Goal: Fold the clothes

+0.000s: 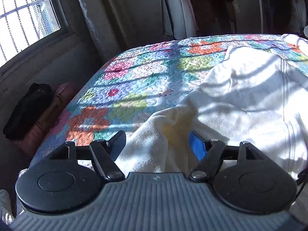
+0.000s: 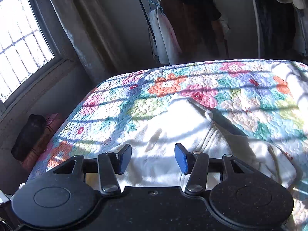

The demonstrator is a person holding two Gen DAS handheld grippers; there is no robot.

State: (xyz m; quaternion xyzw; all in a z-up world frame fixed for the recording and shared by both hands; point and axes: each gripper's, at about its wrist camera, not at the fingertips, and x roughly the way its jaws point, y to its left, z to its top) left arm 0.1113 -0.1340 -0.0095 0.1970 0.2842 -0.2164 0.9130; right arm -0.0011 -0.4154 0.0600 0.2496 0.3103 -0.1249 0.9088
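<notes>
White fleece garment (image 1: 240,96) lies rumpled on the floral quilt (image 1: 138,71), near my edge of the bed. My L gripper (image 1: 156,144) is spread wide w/ a fold of the fabric bunched between the fingers, pads not pressing it. My R gripper (image 2: 153,157) hangs over the same cloth, also parted, nothing clamped. Barred window (image 2: 17,44) off to the side, clothes rack (image 2: 154,21) behind the bed.

Both wrist cameras look forward and downward from close above the bed (image 1: 146,73), sharing its floral quilt (image 2: 250,100), window (image 2: 19,44) and clothes rack (image 2: 146,19).
</notes>
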